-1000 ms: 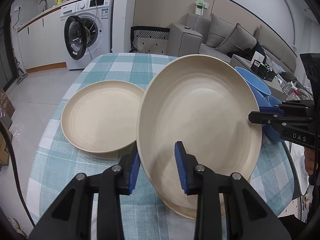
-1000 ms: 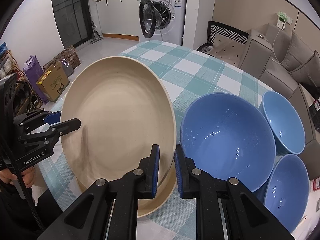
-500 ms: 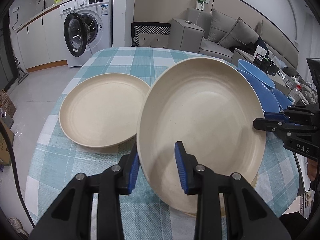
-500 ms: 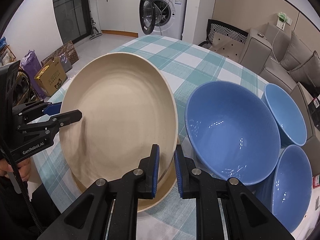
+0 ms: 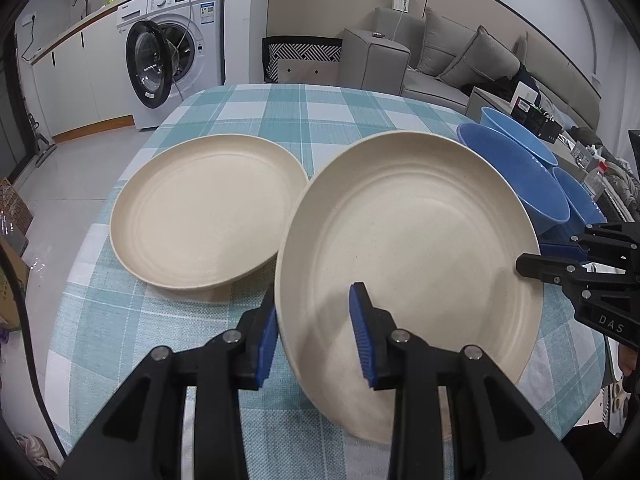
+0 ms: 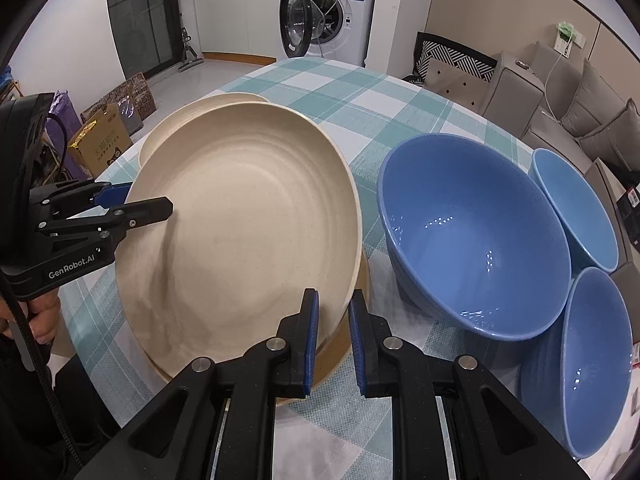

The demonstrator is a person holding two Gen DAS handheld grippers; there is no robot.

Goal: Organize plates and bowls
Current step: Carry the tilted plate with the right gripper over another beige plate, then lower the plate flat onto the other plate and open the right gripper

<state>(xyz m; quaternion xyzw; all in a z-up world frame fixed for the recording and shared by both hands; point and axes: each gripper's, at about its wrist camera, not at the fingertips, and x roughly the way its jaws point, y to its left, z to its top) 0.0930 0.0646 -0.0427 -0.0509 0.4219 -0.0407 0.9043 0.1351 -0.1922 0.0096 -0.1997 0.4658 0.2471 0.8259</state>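
Left wrist view
Held item: round cream speckled plate (image 5: 412,248), tilted, its near rim between the blue pads of the left gripper (image 5: 316,332).
Left claw: narrow, clamped on that rim, one pad outside and one on the inner face.
Neighbour: a second cream plate (image 5: 208,212) lies flat on the teal-and-white checked tablecloth (image 5: 280,108), just beside the held one, rims nearly meeting.
Opposite side: the right gripper (image 5: 560,258) grips the far-right rim.
Background: an open-doored white washing machine (image 5: 172,56).

Right wrist view
Right claw: the right gripper (image 6: 333,336) is closed tight on the plate's (image 6: 248,232) rim.
Underneath: a tan edge (image 6: 340,344) shows below the held plate; it looks like another plate, so this is probably a stack.
Left claw here: the left gripper (image 6: 132,204) pinches the far rim.
Bowls: large glossy blue bowl (image 6: 472,236) just beside the plate; two smaller blue bowls (image 6: 576,208) (image 6: 592,360) beyond it.

Procedure note
Step in hand: judged to be lowering the plate onto the one beneath.
Method: level both hands together, centre rim over rim, and release only once the plate sits flat.
Caution: keep the right rim off the large bowl.
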